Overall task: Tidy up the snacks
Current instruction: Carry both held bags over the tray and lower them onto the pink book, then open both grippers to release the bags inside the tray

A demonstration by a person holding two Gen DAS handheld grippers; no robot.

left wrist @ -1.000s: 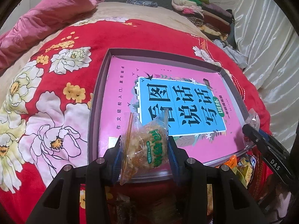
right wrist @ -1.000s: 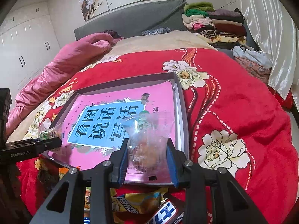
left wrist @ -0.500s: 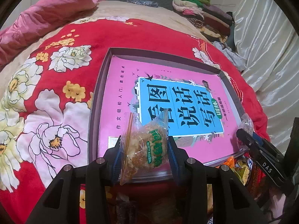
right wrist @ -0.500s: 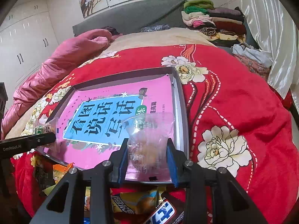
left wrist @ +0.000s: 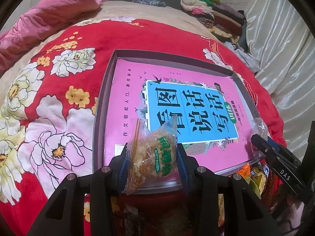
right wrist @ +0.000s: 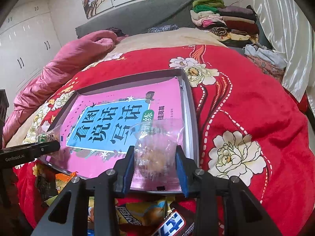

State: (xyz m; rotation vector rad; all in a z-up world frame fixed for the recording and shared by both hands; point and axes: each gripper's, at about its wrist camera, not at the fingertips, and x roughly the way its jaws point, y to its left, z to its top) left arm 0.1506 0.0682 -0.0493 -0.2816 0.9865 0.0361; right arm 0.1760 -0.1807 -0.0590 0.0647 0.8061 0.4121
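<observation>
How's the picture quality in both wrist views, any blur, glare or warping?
Left wrist: sharp, the snack pack label reads clearly; fisheye bows the tray edges; black vignette in the corners. Right wrist: the clear pack looks soft and hazy; the curtain is bright, nearly washed out.

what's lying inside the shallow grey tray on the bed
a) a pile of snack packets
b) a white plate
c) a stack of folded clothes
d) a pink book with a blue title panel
d: the grey tray holds only a pink book with a blue title panel; the folded clothes sit near the headboard, and the loose snack packets lie outside the tray's near edge.
</observation>
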